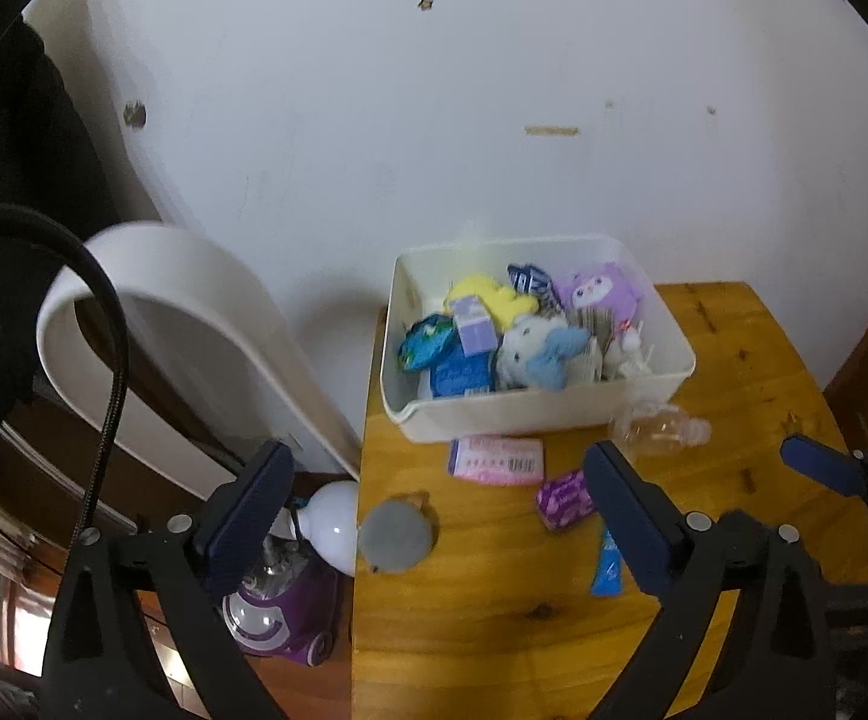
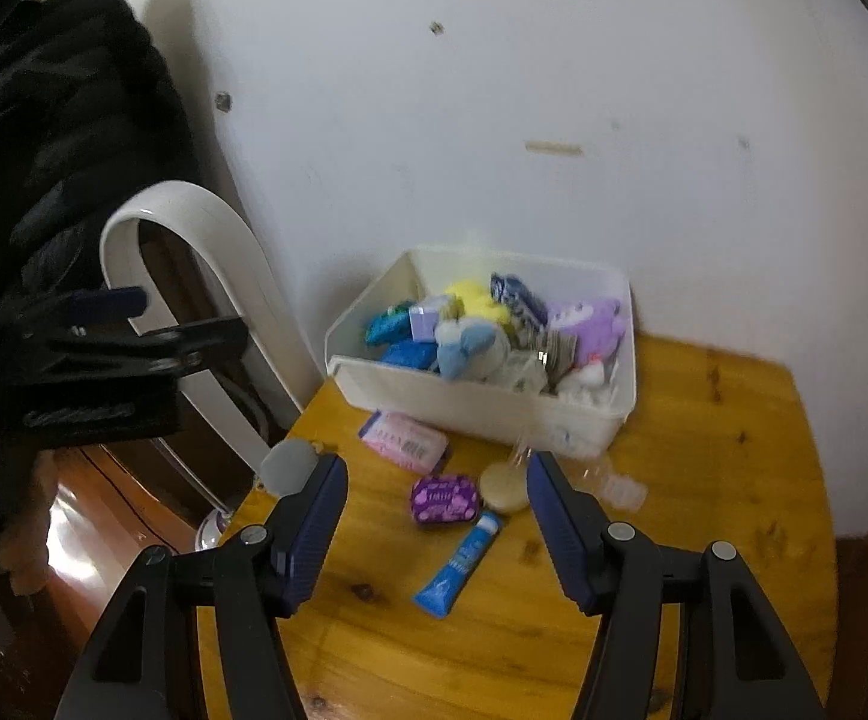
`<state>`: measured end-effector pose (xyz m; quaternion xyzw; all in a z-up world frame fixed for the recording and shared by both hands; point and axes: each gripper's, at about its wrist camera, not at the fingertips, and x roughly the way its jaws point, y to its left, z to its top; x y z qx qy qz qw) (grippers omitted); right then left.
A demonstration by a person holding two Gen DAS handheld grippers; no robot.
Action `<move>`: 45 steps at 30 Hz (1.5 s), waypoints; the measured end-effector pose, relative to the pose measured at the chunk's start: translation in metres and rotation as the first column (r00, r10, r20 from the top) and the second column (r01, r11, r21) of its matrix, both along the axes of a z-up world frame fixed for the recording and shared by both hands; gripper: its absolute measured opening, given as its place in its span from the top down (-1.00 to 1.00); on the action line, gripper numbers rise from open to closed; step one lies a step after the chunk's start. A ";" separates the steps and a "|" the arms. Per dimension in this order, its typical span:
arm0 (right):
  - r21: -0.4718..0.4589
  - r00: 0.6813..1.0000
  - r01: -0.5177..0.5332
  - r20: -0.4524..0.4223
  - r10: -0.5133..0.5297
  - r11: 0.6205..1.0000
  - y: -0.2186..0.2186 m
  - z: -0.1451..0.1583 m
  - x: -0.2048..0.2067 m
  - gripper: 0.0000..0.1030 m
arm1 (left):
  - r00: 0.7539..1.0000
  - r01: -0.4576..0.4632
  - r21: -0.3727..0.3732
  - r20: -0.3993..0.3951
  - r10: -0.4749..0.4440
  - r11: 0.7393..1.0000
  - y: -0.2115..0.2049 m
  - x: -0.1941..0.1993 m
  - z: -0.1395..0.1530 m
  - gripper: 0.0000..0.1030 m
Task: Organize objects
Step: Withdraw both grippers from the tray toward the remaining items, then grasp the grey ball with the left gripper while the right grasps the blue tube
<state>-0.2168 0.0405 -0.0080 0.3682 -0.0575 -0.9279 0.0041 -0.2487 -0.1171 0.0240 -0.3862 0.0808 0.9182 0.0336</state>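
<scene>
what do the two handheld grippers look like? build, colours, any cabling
Both alike: left gripper and right gripper have matte black angular frames with round silver pivot pins and dark blue ribbed pads lining the jaws. A black braided cable loops beside the left one.

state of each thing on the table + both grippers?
left gripper: open, empty
right gripper: open, empty
white bin: upright, filled with toys
blue tube: lying flat
purple packet: flat, outside bin
pink packet: flat beside bin
clear bottle: on its side
</scene>
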 end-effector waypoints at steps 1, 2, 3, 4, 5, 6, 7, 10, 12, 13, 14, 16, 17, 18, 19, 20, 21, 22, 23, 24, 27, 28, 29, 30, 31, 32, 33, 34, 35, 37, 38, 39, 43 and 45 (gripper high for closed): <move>-0.006 1.000 0.009 0.011 -0.008 1.000 -0.001 -0.005 -0.001 -0.23 | 1.000 0.001 -0.001 0.008 -0.001 1.000 -0.003 0.000 -0.005 -0.91; -0.011 1.000 0.014 0.022 -0.014 1.000 -0.001 -0.010 -0.003 -0.23 | 1.000 0.003 -0.004 0.019 -0.003 1.000 -0.007 0.000 -0.011 -0.91; -0.020 0.999 0.023 0.040 -0.022 1.000 -0.002 -0.017 -0.005 -0.23 | 1.000 0.002 -0.007 0.028 -0.002 1.000 -0.010 0.000 -0.016 -0.91; -0.029 0.998 0.029 0.057 -0.028 0.999 -0.003 -0.024 -0.006 -0.23 | 0.999 0.002 -0.012 0.037 -0.002 1.000 -0.013 0.000 -0.022 -0.91; -0.038 0.996 0.035 0.078 -0.032 0.999 -0.004 -0.032 -0.009 -0.23 | 0.999 0.003 -0.017 0.049 -0.003 1.000 -0.017 -0.002 -0.029 -0.91; -0.041 0.995 0.038 0.093 -0.034 0.998 -0.005 -0.039 -0.011 -0.23 | 0.998 0.004 -0.020 0.060 -0.003 1.000 -0.020 -0.003 -0.034 -0.91; -0.040 0.993 0.042 0.109 -0.038 0.998 -0.007 -0.046 -0.014 -0.23 | 0.997 0.005 -0.022 0.073 -0.003 1.000 -0.022 -0.005 -0.040 -0.91; -0.038 0.987 0.051 0.153 -0.045 0.998 -0.013 -0.066 -0.024 -0.23 | 0.991 0.011 -0.025 0.133 -0.008 1.000 -0.031 -0.015 -0.064 -0.91; -0.040 0.982 0.058 0.181 -0.050 0.998 -0.015 -0.079 -0.030 -0.23 | 0.983 0.012 -0.031 0.182 -0.006 0.999 -0.036 -0.024 -0.083 -0.91; -0.040 0.979 0.062 0.198 -0.053 0.997 -0.017 -0.087 -0.033 -0.23 | 0.979 0.019 -0.032 0.204 -0.012 0.999 -0.038 -0.028 -0.092 -0.91; -0.039 0.976 0.064 0.213 -0.054 0.997 -0.018 -0.094 -0.036 -0.23 | 0.974 0.016 -0.037 0.227 -0.008 0.999 -0.041 -0.032 -0.103 -0.91; -0.035 0.968 0.069 0.242 -0.058 0.997 -0.021 -0.108 -0.041 -0.23 | 0.965 0.022 -0.044 0.263 -0.010 0.999 -0.043 -0.039 -0.120 -0.91; -0.034 0.966 0.071 0.251 -0.060 0.997 -0.021 -0.112 -0.043 -0.23 | 0.960 0.020 -0.050 0.280 -0.005 0.999 -0.044 -0.043 -0.131 -0.91; -0.032 0.962 0.074 0.266 -0.062 0.997 -0.022 -0.120 -0.046 -0.23 | 0.956 0.021 -0.054 0.293 -0.005 0.998 -0.045 -0.046 -0.138 -0.91; -0.031 0.959 0.074 0.276 -0.063 0.997 -0.022 -0.125 -0.048 -0.23 | 0.952 0.025 -0.056 0.307 -0.007 0.998 -0.045 -0.048 -0.145 -0.91; -0.028 0.955 0.075 0.291 -0.064 0.997 -0.023 -0.132 -0.050 -0.23 | 0.946 0.028 -0.060 0.323 -0.007 0.998 -0.046 -0.051 -0.154 -0.91; -0.026 0.952 0.077 0.299 -0.066 0.997 -0.023 -0.136 -0.051 -0.23 | 0.943 0.028 -0.065 0.332 -0.005 0.998 -0.046 -0.053 -0.159 -0.91; -0.025 0.949 0.079 0.307 -0.068 0.997 -0.023 -0.140 -0.052 -0.23 | 0.940 0.028 -0.067 0.340 -0.004 0.997 -0.047 -0.055 -0.165 -0.91; -0.028 0.946 0.082 0.317 -0.069 0.996 -0.022 -0.146 -0.054 -0.23 | 0.936 0.029 -0.067 0.352 -0.004 0.997 -0.048 -0.058 -0.171 -0.91; -0.031 0.944 0.084 0.323 -0.070 0.996 -0.022 -0.149 -0.055 -0.22 | 0.933 0.028 -0.068 0.359 -0.001 0.997 -0.048 -0.060 -0.175 -0.91; -0.038 0.938 0.095 0.339 -0.077 0.995 -0.020 -0.159 -0.057 -0.19 | 0.926 0.023 -0.067 0.377 0.004 0.997 -0.049 -0.065 -0.186 -0.91; -0.040 0.936 0.097 0.344 -0.077 0.994 -0.020 -0.162 -0.058 -0.16 | 0.925 0.021 -0.068 0.379 0.006 0.997 -0.050 -0.066 -0.188 -0.91; -0.043 0.933 0.099 0.353 -0.077 0.994 -0.019 -0.166 -0.060 -0.13 | 0.924 0.019 -0.070 0.381 0.010 0.997 -0.050 -0.068 -0.190 -0.91; -0.046 0.931 0.100 0.357 -0.078 0.994 -0.019 -0.169 -0.060 -0.11 | 0.923 0.018 -0.070 0.384 0.010 0.997 -0.050 -0.069 -0.192 -0.91; -0.048 0.929 0.103 0.361 -0.079 0.994 -0.019 -0.171 -0.060 -0.08 | 0.923 0.018 -0.070 0.386 0.011 0.997 -0.050 -0.070 -0.193 -0.91; -0.046 0.928 0.105 0.364 -0.081 0.993 -0.019 -0.173 -0.061 -0.07 | 0.922 0.015 -0.074 0.386 0.015 0.997 -0.049 -0.071 -0.194 -0.91; -0.044 0.927 0.105 0.367 -0.081 0.993 -0.019 -0.176 -0.061 -0.06 | 0.923 0.014 -0.078 0.384 0.017 0.997 -0.049 -0.072 -0.195 -0.91; -0.046 0.925 0.105 0.372 -0.080 0.993 -0.018 -0.178 -0.061 0.00 | 0.924 0.013 -0.084 0.381 0.020 0.996 -0.048 -0.073 -0.196 -0.91; -0.040 0.928 0.105 0.364 -0.084 0.994 -0.019 -0.178 -0.060 0.03 | 0.925 0.012 -0.092 0.378 0.024 0.996 -0.048 -0.074 -0.197 -0.91; -0.035 0.928 0.101 0.364 -0.081 0.994 -0.019 -0.179 -0.059 0.07 | 0.929 0.010 -0.101 0.370 0.028 0.995 -0.046 -0.074 -0.197 -0.90; -0.034 0.930 0.099 0.359 -0.081 0.994 -0.019 -0.178 -0.058 0.13 | 0.931 0.010 -0.107 0.364 0.030 0.994 -0.045 -0.075 -0.197 -0.90; -0.030 0.931 0.100 0.356 -0.083 0.994 -0.019 -0.178 -0.058 0.18 | 0.932 0.010 -0.111 0.360 0.031 0.994 -0.044 -0.076 -0.196 -0.89; -0.033 0.933 0.112 0.346 -0.094 0.993 -0.016 -0.178 -0.053 0.36 | 0.935 0.015 -0.129 0.354 0.032 0.991 -0.040 -0.076 -0.198 -0.79; -0.035 0.935 0.115 0.342 -0.096 0.993 -0.016 -0.177 -0.051 0.38 | 0.932 0.015 -0.133 0.360 0.034 0.991 -0.038 -0.076 -0.199 -0.48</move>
